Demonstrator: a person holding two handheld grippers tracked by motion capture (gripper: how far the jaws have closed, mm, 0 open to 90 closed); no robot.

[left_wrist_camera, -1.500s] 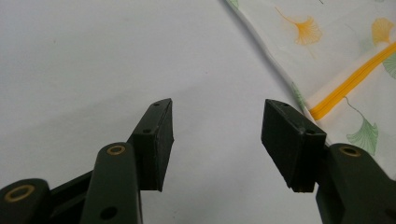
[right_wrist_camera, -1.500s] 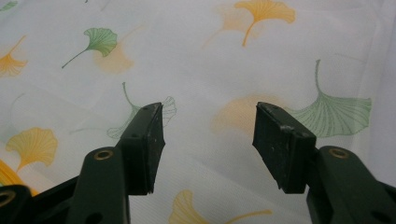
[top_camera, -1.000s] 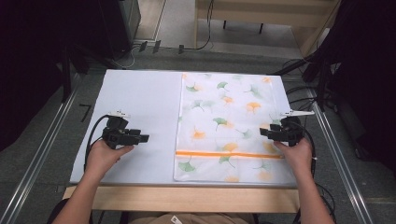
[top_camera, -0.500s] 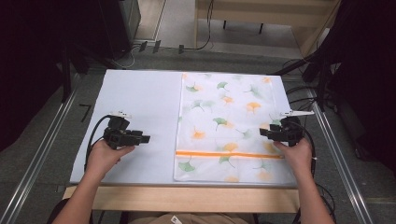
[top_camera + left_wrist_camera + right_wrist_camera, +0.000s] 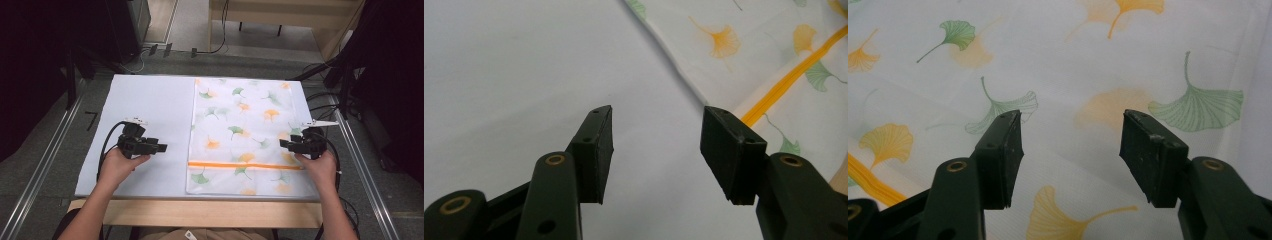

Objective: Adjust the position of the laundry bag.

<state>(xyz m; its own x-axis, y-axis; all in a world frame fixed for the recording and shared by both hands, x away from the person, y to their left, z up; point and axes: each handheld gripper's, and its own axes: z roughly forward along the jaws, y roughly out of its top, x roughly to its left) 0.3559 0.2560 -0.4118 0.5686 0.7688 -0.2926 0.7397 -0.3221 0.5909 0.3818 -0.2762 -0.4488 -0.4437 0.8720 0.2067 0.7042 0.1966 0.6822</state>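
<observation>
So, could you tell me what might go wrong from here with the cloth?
1. The left gripper, open, its jaws having just widened, sits on the bare table beside the cloth; it could close short of the edge.
2. The right gripper hangs open over the flat cloth; a pinch might bunch it.

Left hand-held gripper [image 5: 161,147] jaws just opening wider, empty; right hand-held gripper [image 5: 283,144] agape.
</observation>
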